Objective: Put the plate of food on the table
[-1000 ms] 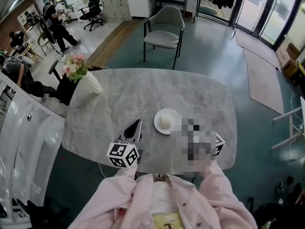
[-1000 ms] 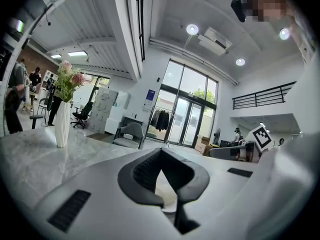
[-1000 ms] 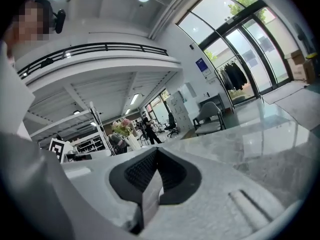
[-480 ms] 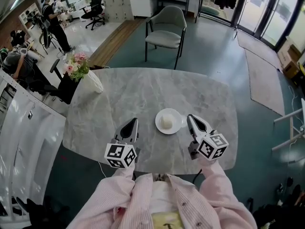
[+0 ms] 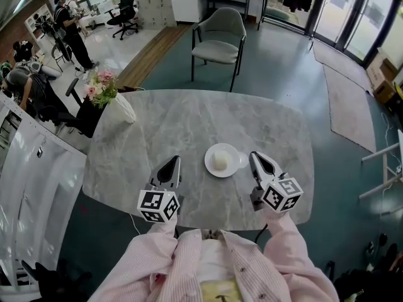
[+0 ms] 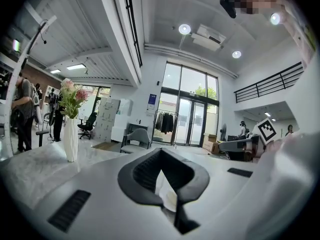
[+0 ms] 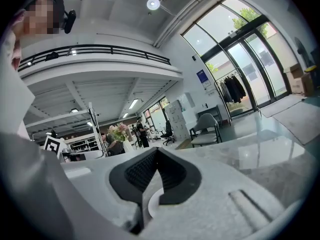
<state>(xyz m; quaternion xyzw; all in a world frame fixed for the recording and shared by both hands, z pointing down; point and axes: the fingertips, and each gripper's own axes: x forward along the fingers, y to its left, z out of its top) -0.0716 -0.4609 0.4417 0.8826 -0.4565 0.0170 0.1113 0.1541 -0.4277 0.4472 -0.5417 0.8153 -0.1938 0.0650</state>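
Left gripper (image 6: 161, 156), jaws: pressed together tip to tip, gripping nothing. Right gripper (image 7: 156, 153), jaws: likewise closed and empty. Both low over the near edge of the grey marbled table (image 5: 189, 121), one on each side of the plate (image 5: 232, 168), near it but not touching.

Plate: small, round, white, flat on the table between centre and near edge, with one pale rounded piece of food (image 5: 219, 161) at its middle.

Head view only: whole tabletop, full outline of the plate, marker cubes (image 5: 158, 206) at the gripper backs, pink sleeves (image 5: 157, 257), grey chair (image 5: 217, 36) beyond the far edge. Gripper views only: ceiling lights (image 6: 184, 29), mezzanine railing (image 7: 95, 49), glass doors (image 6: 187, 109), clothes rail (image 6: 165, 121); plate reduced there to a white sliver behind the closed pads. Vase of pink flowers (image 5: 116, 102): upright at the table's far left corner, in all three views.

Writing: black-and-white square markers on the cubes; blue sign (image 6: 152, 99) beside the glass doors, print too small to read.
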